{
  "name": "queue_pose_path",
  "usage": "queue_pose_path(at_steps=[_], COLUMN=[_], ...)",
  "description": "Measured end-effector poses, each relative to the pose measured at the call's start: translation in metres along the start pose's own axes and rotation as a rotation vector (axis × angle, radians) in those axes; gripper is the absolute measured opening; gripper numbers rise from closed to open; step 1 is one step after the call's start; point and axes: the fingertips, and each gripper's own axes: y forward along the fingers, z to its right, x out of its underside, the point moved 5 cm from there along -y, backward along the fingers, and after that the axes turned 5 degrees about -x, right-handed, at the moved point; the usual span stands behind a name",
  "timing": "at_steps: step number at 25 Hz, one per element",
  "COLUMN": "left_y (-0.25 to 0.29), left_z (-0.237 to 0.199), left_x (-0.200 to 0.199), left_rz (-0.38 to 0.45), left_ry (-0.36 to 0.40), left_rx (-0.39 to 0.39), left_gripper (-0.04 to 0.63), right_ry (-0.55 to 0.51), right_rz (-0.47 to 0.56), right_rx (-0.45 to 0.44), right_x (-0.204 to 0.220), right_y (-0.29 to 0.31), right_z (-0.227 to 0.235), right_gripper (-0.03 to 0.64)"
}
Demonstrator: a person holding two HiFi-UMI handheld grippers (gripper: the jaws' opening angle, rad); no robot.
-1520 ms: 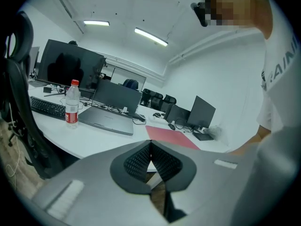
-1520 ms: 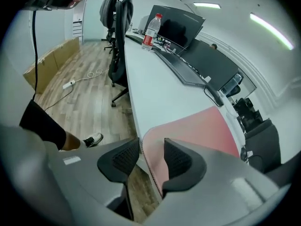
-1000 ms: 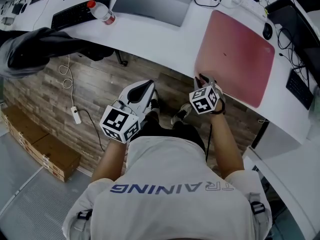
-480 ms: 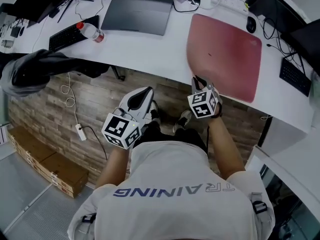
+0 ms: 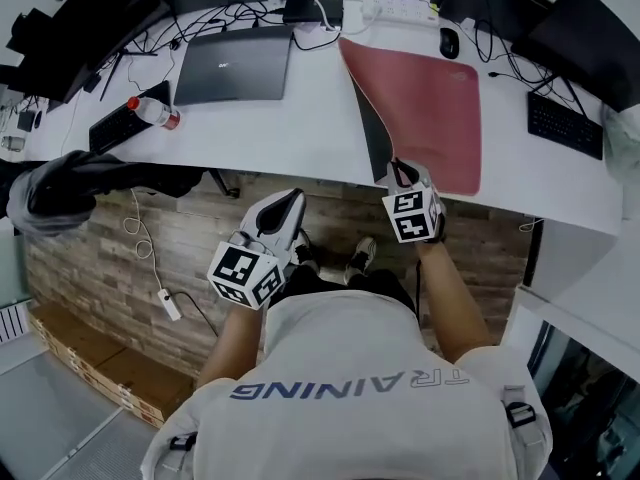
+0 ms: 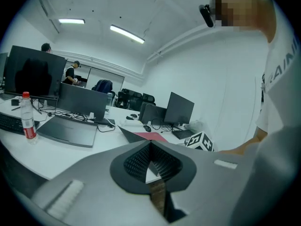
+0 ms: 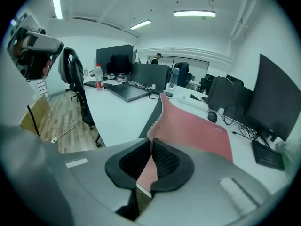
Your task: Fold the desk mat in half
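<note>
At counter edge, head view: right tool has desk mat corner, left side raised. Left gripper view: left tool closed, empty. Right gripper view: jaws pinch mat; swing corner to right edge, align before release.

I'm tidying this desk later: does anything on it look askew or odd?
Yes. On the pink desk mat, the left edge stands curled up off the desk, dark underside showing, because the right gripper pinches its near corner. Nothing else stands out.
</note>
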Motion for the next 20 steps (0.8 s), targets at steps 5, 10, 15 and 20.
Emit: queue_pose_path(at_steps=[5,10,15,20], left_y=[0.021,0.040,0.056,0.067], left_z=[0.031,0.051,0.064,0.077], left_x=[-0.005,-0.006,-0.014,-0.026], left_rz=[0.003,0.004,0.030,0.049], left_ry=[0.029,0.052,0.064,0.082], left_rx=[0.046,0.078,0.095,0.123], left_gripper=[-0.002,-0.002,-0.002,-0.002], right_ry=[0.062,0.149,0.245,0.360], right_rz=[-0.001,0.002,-0.018,-0.084], right_rx=[0.059,0.097,0.130,0.166], right_x=[0.024,0.047,0.075,0.118], right_y=[-0.021,-0.040,-0.052,-0.060], right_z=[0.038,0.070,0.096,0.121], right_gripper=[0.035,0.035,0.037,0.041])
